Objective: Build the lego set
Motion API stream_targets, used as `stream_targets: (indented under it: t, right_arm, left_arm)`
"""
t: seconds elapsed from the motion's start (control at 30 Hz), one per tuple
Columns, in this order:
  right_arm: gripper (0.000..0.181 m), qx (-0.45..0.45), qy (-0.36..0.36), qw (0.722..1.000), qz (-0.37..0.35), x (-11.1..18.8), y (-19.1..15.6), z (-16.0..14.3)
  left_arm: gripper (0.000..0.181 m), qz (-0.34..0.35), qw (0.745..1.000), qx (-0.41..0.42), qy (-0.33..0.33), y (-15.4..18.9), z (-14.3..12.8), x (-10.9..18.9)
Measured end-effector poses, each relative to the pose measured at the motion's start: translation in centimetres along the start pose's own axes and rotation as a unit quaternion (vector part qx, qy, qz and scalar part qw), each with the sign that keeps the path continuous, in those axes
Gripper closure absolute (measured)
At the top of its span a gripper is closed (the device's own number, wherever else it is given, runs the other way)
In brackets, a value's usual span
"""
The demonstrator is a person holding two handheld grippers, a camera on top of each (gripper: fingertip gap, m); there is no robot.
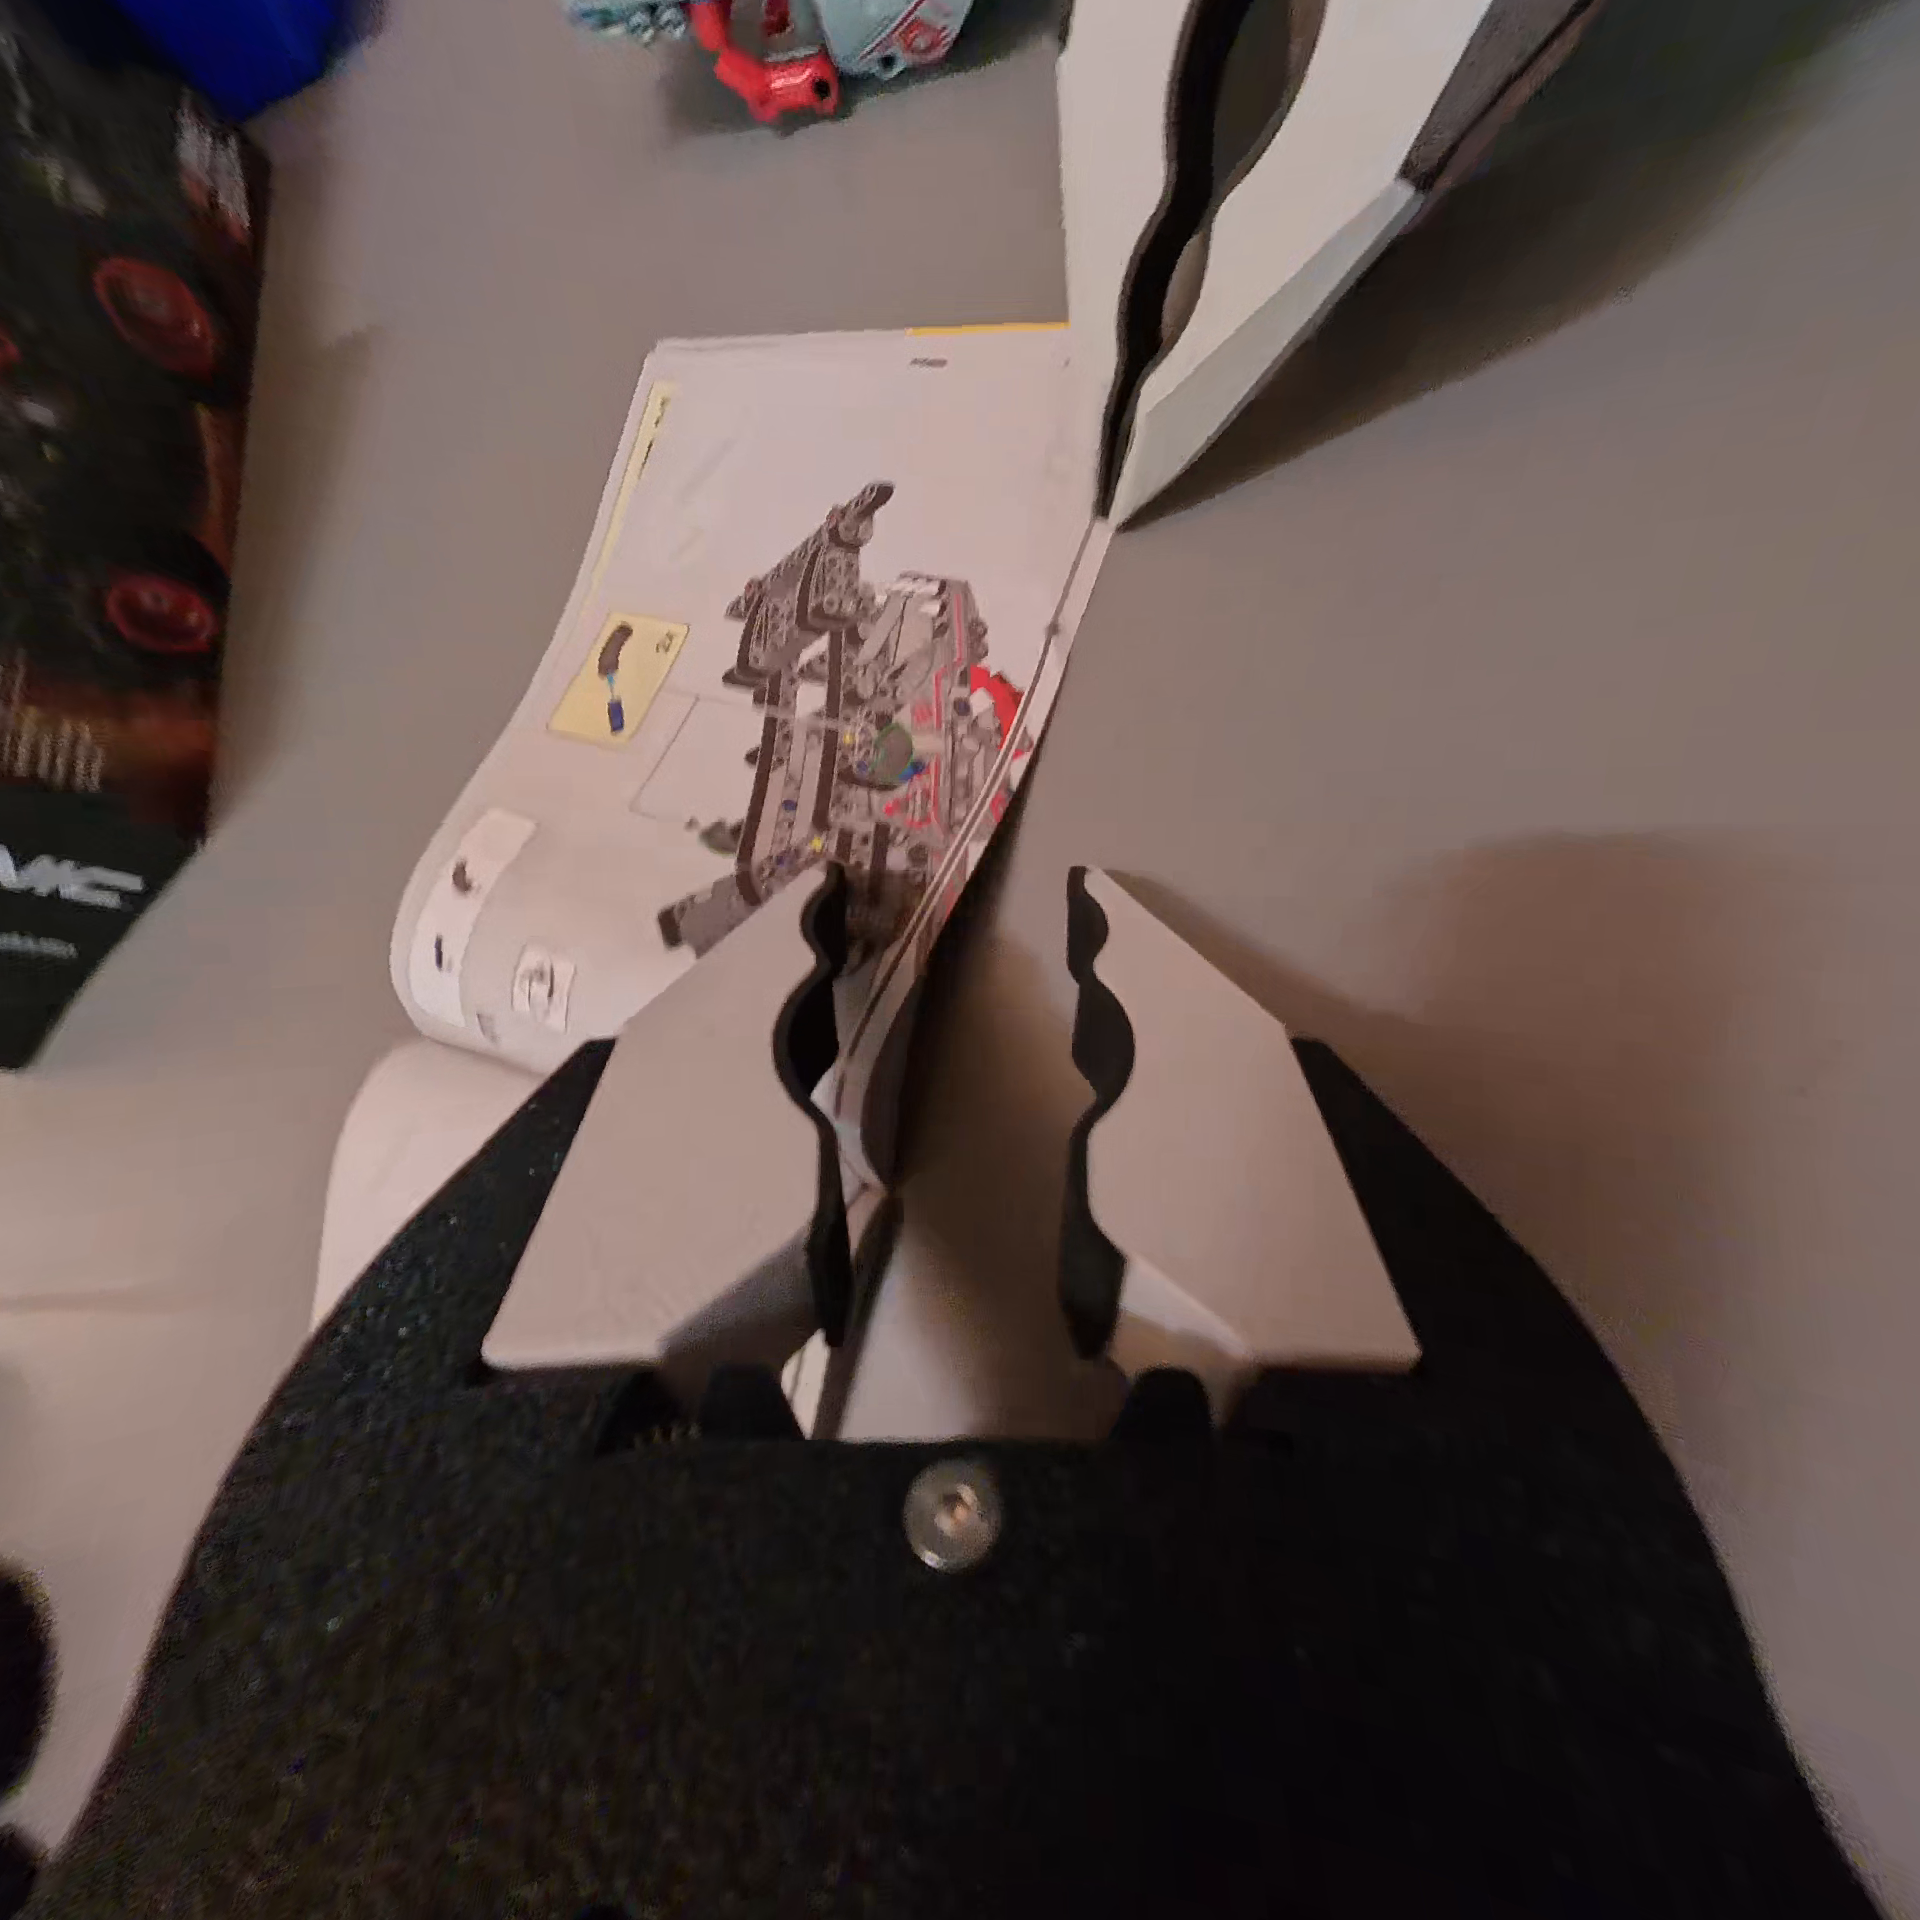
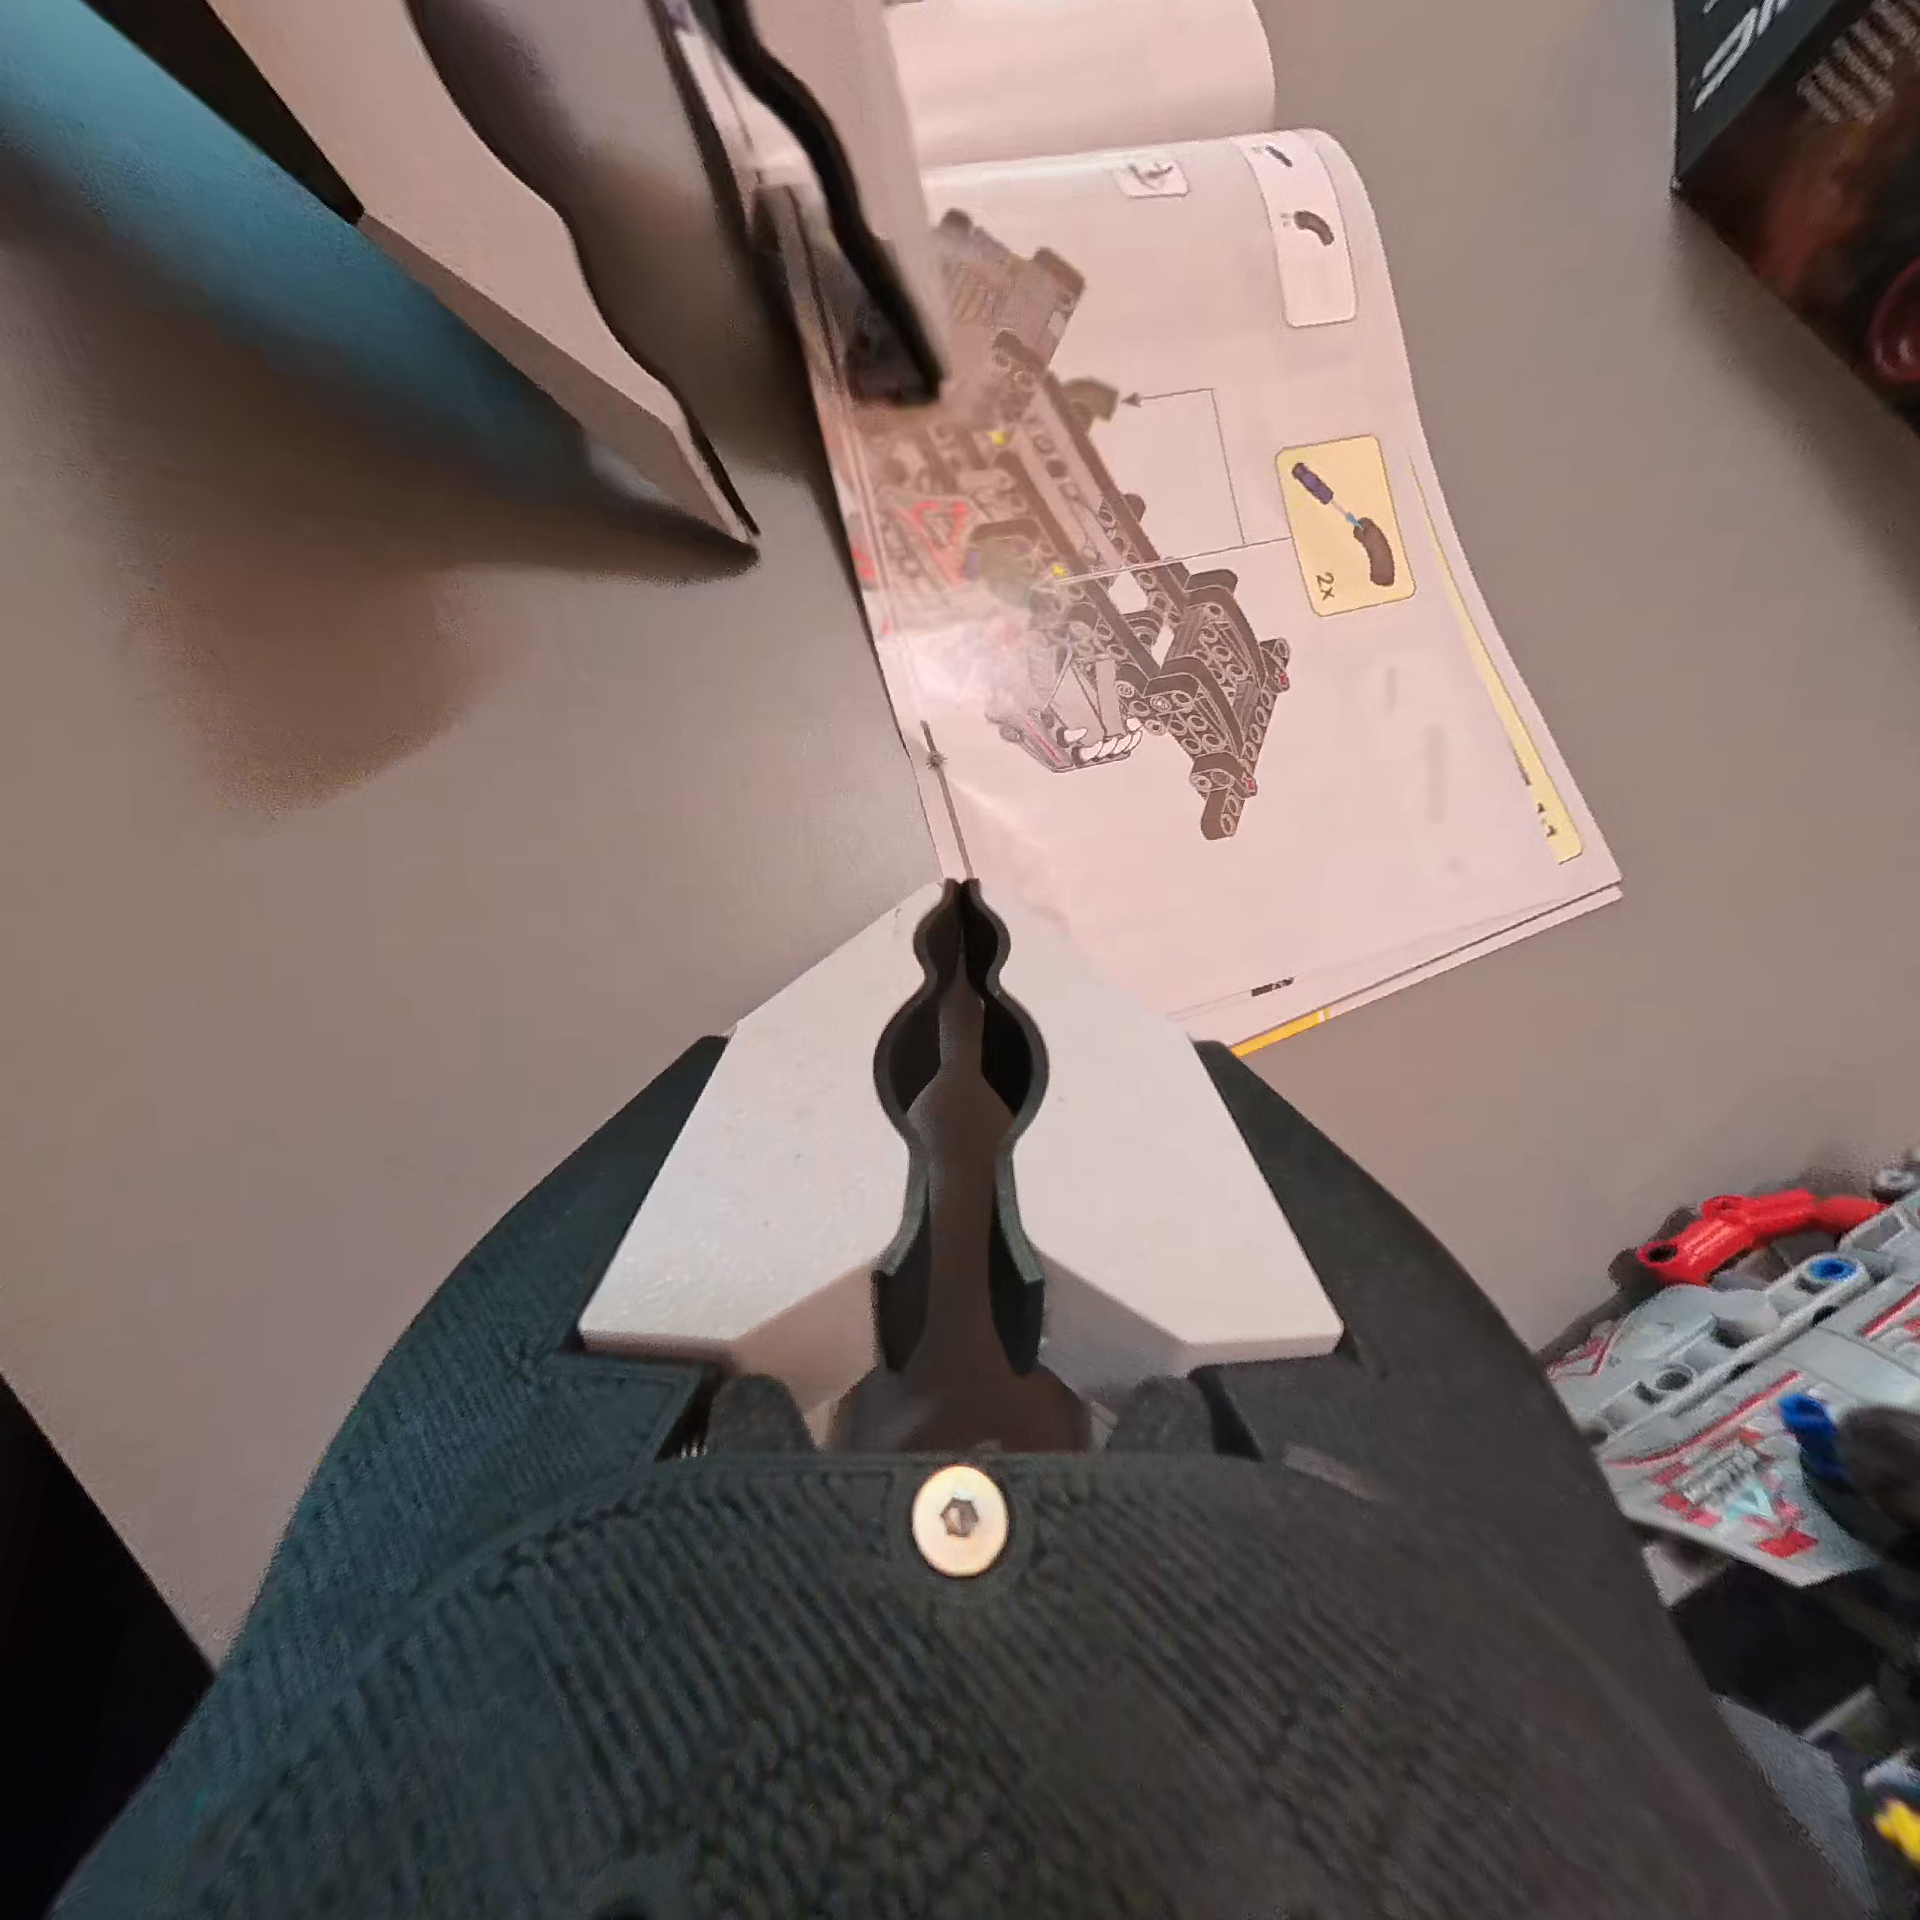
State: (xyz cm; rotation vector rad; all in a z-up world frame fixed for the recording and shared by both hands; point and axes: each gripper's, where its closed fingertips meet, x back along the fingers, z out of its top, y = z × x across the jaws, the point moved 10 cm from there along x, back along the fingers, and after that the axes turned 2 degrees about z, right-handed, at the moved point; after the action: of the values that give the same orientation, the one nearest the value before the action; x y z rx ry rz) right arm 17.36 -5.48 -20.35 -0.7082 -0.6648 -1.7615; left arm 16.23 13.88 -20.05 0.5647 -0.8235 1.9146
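An open instruction booklet (image 1: 790, 499) lies on the grey table, showing a page with a grey model drawing; it also shows in the right wrist view (image 2: 1299, 779). My left gripper (image 1: 951, 883) is open and empty. It straddles the booklet's spine edge, with its left finger over the page, and also shows farther off in the right wrist view (image 2: 826, 462). My right gripper (image 2: 961, 888) is shut, its tips at the other end of the spine. I cannot tell if it pinches paper. It also shows in the left wrist view (image 1: 1114, 488). A partly built grey and red lego model (image 2: 1766, 1403) sits at the side.
The dark set box (image 1: 104, 520) lies beside the booklet and also shows in the right wrist view (image 2: 1818, 156). The lego model (image 1: 810, 62) is at the far edge of the left wrist view, next to a blue object (image 1: 249, 52). Bare grey table (image 2: 416, 831) lies beside the spine. My right fingertips sit around 8 centimetres from my left ones.
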Motion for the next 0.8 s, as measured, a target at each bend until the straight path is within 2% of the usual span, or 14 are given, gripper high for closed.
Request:
stream_targets:
  t: [0.03,0.17,0.27,0.47,0.63,0.8]
  right_arm:
    - [0.181,0.009,0.001,1.0,0.0,-0.1,-0.2,0.1]
    - [0.181,-0.017,0.03,0.999,0.025,-0.7,-0.5,0.3]
    - [0.181,-0.034,0.038,0.998,0.027,-0.8,-0.4,0.3]
    - [0.18,0.001,-0.003,1.0,-0.017,0.0,-0.4,0.3]
    - [0.158,-0.003,0.043,0.998,-0.051,1.4,0.2,0.3]
    - [0.143,0.043,0.029,0.998,-0.036,1.1,0.0,0.1]
  left_arm:
    - [0.141,-0.008,1.0,-0.014,0.0,0.1,0.4,-0.4]
    - [0.147,-0.029,0.999,-0.046,-0.002,-0.2,1.6,-1.9]
    - [0.153,-0.022,0.997,-0.062,-0.045,-1.1,2.1,-2.2]
    - [0.177,-0.025,0.995,-0.058,-0.076,-0.9,1.5,-1.5]
    - [0.18,-0.009,0.996,-0.056,-0.067,-0.4,1.3,-0.1]
    - [0.18,0.001,0.999,-0.027,-0.046,-0.4,1.3,1.2]
